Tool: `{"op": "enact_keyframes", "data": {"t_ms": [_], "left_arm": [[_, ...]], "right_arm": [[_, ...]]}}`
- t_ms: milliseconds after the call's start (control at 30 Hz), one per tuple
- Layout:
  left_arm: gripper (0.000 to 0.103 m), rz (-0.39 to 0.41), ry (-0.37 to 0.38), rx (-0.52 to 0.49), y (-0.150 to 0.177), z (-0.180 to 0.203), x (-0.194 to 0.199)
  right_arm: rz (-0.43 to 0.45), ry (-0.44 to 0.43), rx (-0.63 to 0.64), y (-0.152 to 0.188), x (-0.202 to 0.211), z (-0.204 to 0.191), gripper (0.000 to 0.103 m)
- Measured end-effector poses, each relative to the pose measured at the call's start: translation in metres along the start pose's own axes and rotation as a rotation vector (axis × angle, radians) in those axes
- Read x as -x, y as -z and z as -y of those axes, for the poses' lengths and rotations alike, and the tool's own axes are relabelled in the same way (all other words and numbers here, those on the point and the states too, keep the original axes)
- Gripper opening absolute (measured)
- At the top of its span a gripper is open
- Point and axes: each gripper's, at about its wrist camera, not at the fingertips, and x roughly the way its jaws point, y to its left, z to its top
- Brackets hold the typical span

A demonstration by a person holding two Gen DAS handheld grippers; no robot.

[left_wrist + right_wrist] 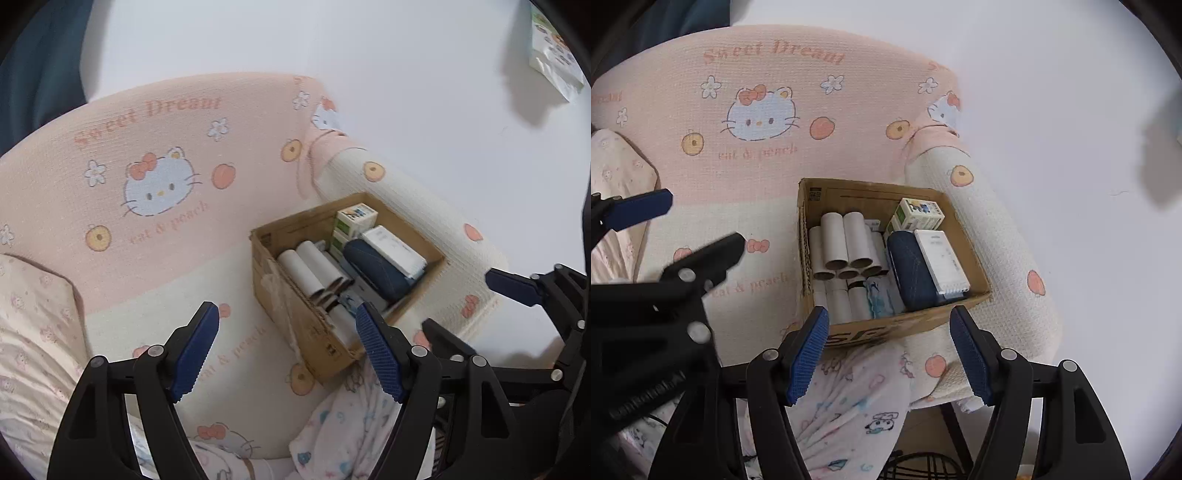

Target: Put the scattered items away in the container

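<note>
An open cardboard box (908, 325) (295, 317) stands on a pink cartoon-cat sofa cover. Inside lie several cardboard tubes (846, 243) (314, 266), a dark blue pouch (910, 269) (376, 267), a white flat pack (942, 260) (395, 247) and small printed cartons (916, 214) (356, 218). My right gripper (888, 354) hangs open just in front of the box's near wall, nothing between its blue pads. My left gripper (286, 350) is open too, empty, to the left of the box. Each gripper shows in the other's view: the right gripper (509, 284) and the left gripper (650, 210).
The sofa's cream armrest (990, 236) runs along the box's right side. A patterned blanket (849, 398) is bunched below the box. A floral pillow (33, 332) lies at the left. A white wall is behind, with a printed bag (554, 55) at top right.
</note>
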Motion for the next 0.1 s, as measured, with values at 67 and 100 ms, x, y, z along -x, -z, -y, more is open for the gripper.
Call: {"op": "enact_keyframes", "data": {"t_ms": [67, 100], "left_arm": [[0.08, -0.003, 0.011, -0.004, 0.0001, 0.0028, 0.0002], [0.08, -0.003, 0.012, -0.008, 0.0001, 0.0042, 0.0001]], "right_arm": [[0.001, 0.006, -0.002, 0.0008, 0.0, 0.0005, 0.066], [-0.001, 0.007, -0.003, 0.0012, -0.0003, 0.0006, 0.066]]}}
